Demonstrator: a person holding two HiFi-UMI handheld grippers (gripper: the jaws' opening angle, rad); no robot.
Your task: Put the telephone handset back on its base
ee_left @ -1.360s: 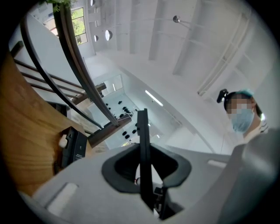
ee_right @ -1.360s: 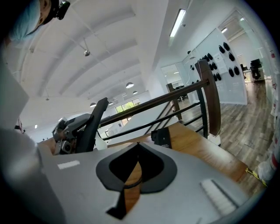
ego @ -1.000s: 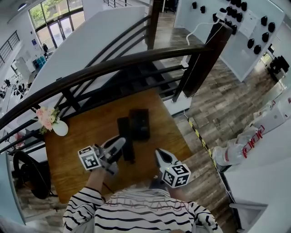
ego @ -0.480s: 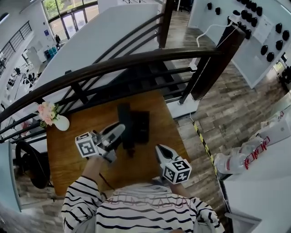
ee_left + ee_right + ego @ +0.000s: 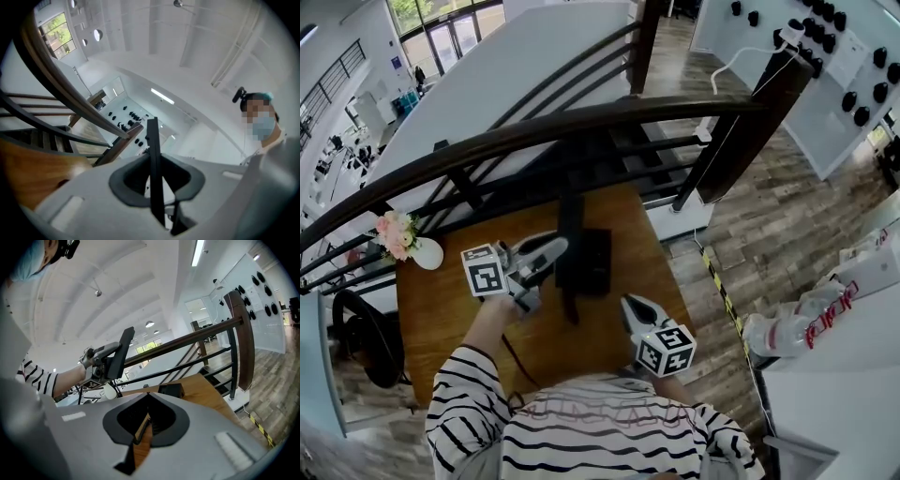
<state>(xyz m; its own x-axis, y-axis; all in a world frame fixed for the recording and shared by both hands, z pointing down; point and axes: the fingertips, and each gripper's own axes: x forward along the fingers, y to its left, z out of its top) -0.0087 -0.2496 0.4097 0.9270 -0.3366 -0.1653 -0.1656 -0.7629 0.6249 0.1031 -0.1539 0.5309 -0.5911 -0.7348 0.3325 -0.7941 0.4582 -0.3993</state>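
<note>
My left gripper [image 5: 555, 251] is shut on the black telephone handset [image 5: 570, 298], which hangs lifted over the wooden table [image 5: 450, 309] just left of the black base [image 5: 598, 262]. In the left gripper view the handset [image 5: 152, 140] shows edge-on as a thin dark bar clamped between the jaws of the left gripper [image 5: 155, 180]. The right gripper view shows the handset [image 5: 123, 350] tilted in the air, with the base [image 5: 171, 390] on the table beyond. My right gripper [image 5: 628, 305] hovers at the table's near right, shut and holding nothing [image 5: 146, 397].
A white vase with pink flowers [image 5: 420, 253] stands at the table's far left corner. A dark curved stair railing [image 5: 534, 136] runs close behind the table. A black chair [image 5: 356, 352] sits at the left, and a white machine [image 5: 787, 323] stands on the floor to the right.
The left gripper has carried the handset up and away from me, toward the railing beside the base, and the handset now stands more on end. The right gripper has shifted slightly.
</note>
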